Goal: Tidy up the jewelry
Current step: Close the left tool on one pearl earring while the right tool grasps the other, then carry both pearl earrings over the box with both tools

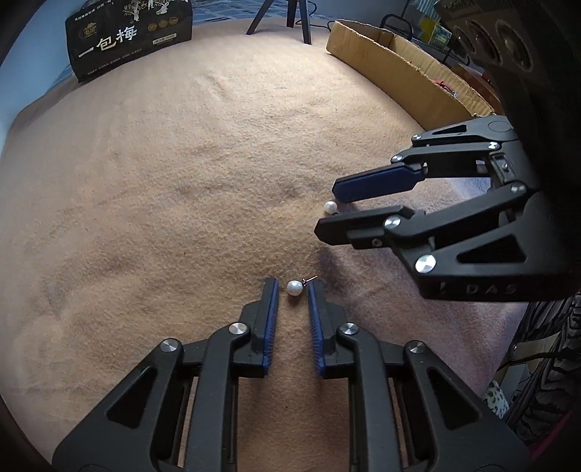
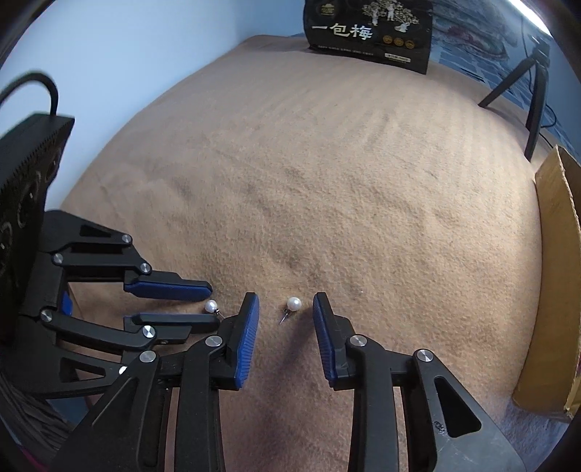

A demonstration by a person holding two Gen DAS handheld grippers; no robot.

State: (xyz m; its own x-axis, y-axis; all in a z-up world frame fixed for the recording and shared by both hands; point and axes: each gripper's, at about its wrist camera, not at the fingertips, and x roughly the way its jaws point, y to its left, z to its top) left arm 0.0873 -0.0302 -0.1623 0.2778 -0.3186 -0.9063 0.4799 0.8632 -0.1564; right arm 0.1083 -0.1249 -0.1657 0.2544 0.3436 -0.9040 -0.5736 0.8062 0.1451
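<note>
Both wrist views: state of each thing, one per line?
Left hand-held gripper: open, narrow gap around its earring.
Right hand-held gripper: open, straddling the other.
Left pearl earring: lying on blanket, ungripped.
Right pearl earring: lying, ungripped.
Cardboard box: open-topped.

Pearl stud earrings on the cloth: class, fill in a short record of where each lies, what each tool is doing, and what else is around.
surface: tan felt cloth
earring one: white pearl stud earring, between the tips of the left tool, pads not touching it
earring two: second white pearl stud earring, inside the wider gap of the right tool, untouched
far edge: black printed snack bag
side: brown cardboard box
</note>
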